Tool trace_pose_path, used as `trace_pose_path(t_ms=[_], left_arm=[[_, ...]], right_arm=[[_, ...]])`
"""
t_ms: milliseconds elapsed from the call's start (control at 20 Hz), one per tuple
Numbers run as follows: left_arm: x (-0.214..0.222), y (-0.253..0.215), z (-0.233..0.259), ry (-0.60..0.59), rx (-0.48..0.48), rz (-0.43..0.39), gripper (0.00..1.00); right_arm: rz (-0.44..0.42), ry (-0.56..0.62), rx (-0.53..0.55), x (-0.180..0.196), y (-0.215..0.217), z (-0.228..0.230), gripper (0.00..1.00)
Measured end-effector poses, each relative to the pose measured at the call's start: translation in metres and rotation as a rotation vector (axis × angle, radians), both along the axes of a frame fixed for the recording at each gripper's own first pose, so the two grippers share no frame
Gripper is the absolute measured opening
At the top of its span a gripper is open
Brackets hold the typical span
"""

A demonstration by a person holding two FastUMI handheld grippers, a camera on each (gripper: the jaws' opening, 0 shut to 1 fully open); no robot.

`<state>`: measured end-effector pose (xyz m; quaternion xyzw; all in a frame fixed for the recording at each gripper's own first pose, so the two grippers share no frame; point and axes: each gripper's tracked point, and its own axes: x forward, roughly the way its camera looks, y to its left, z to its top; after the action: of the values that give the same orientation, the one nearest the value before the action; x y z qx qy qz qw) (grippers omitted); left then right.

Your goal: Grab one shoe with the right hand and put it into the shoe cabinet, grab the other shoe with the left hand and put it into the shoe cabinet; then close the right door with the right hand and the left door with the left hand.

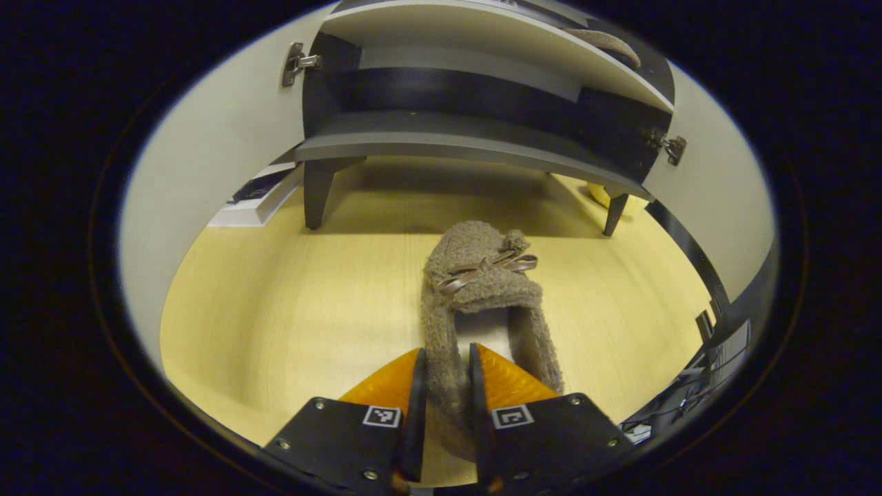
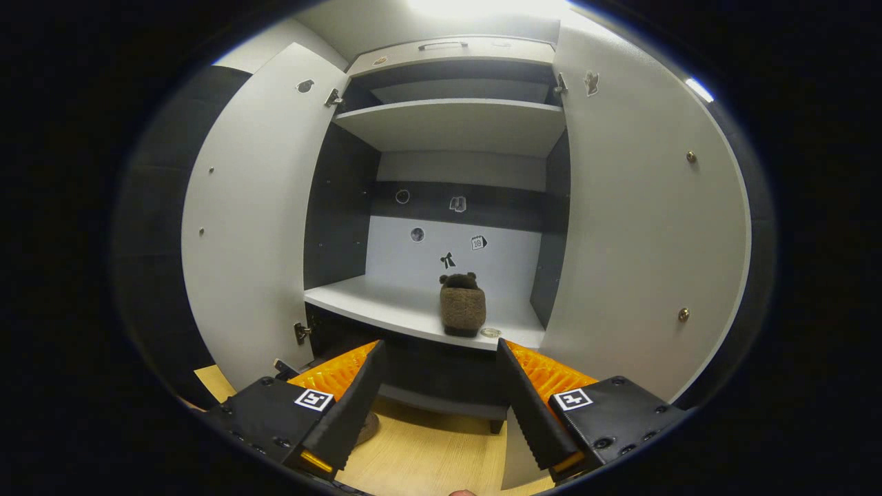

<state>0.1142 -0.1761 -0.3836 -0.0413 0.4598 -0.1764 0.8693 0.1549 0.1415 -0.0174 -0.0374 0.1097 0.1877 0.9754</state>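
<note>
The shoe cabinet (image 2: 455, 131) is seen in the right gripper view with both doors swung wide, the left door (image 2: 255, 227) and the right door (image 2: 634, 234) flanking grey shelves. One brown fuzzy shoe (image 2: 462, 305) is set on the lower shelf (image 2: 386, 303), near its front edge. In the left gripper view the cabinet's legs and underside are seen above a pale wooden floor (image 1: 275, 310), where the other shoe (image 1: 482, 296) is lying, bow toward the cabinet. Its side wall is pinched between the fingers of the left gripper (image 1: 444, 393). The right gripper (image 2: 441, 393) is held spread apart, holding nothing, before the cabinet
</note>
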Motion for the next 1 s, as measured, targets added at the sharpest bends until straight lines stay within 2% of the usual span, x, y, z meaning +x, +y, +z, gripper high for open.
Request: trace_pose_path(t_ms=[50, 100, 150, 200, 550, 750, 1000], left_arm=[[0.002, 0.002, 0.0, 0.0, 0.008, 0.008, 0.19], [0.008, 0.01, 0.004, -0.027, 0.024, 0.055, 0.19], [0.014, 0.01, 0.009, -0.045, 0.009, 0.083, 0.04], [0.018, 0.011, 0.012, -0.052, 0.001, 0.099, 0.02], [0.02, 0.015, 0.049, -0.156, 0.01, 0.093, 0.02], [0.026, 0.012, 0.099, -0.256, 0.011, 0.081, 0.02], [0.041, 0.016, 0.163, -0.384, -0.028, 0.105, 0.01]], right_arm=[[0.002, 0.0, 0.006, -0.002, 0.001, 0.0, 1.0], [0.003, -0.002, 0.009, -0.003, 0.001, 0.0, 1.0], [0.005, -0.002, 0.012, -0.005, 0.001, 0.0, 1.0], [0.008, -0.002, 0.014, -0.006, 0.002, 0.001, 1.0], [0.026, -0.007, 0.034, -0.017, -0.001, 0.004, 1.0], [0.03, -0.018, 0.042, -0.022, -0.007, 0.008, 1.0], [0.022, -0.018, 0.069, -0.029, -0.015, 0.011, 1.0]])
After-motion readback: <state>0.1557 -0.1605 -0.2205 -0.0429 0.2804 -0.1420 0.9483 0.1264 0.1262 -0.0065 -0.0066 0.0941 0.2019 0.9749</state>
